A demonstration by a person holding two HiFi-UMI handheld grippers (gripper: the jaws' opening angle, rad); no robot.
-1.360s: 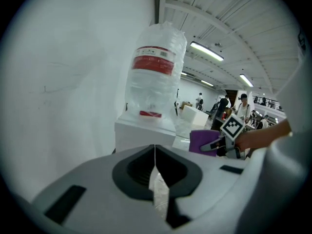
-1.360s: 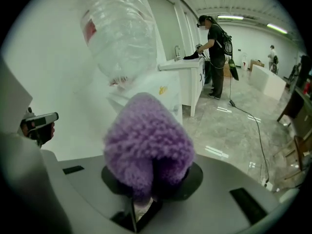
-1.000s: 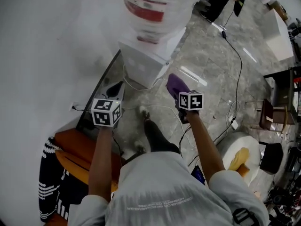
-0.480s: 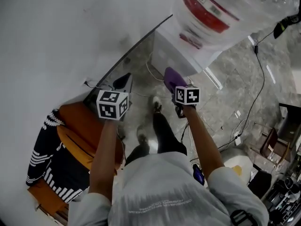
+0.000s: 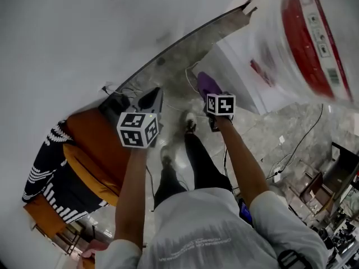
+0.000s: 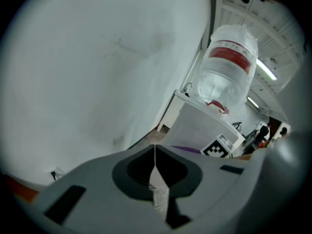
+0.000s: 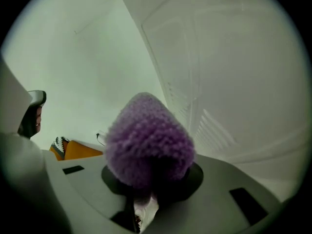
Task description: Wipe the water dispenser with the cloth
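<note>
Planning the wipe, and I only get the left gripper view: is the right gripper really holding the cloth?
Observer: Yes. The right gripper view shows the right gripper with its jaws shut on a fluffy purple cloth.
Operator: Is it touching the dispenser?
Observer: The white side of the water dispenser fills the view just beyond the cloth, but I cannot confirm contact.
Operator: Where is my left gripper relative to that?
Observer: In the head view, the left gripper is level with the right one, on the side toward the wall.
</note>
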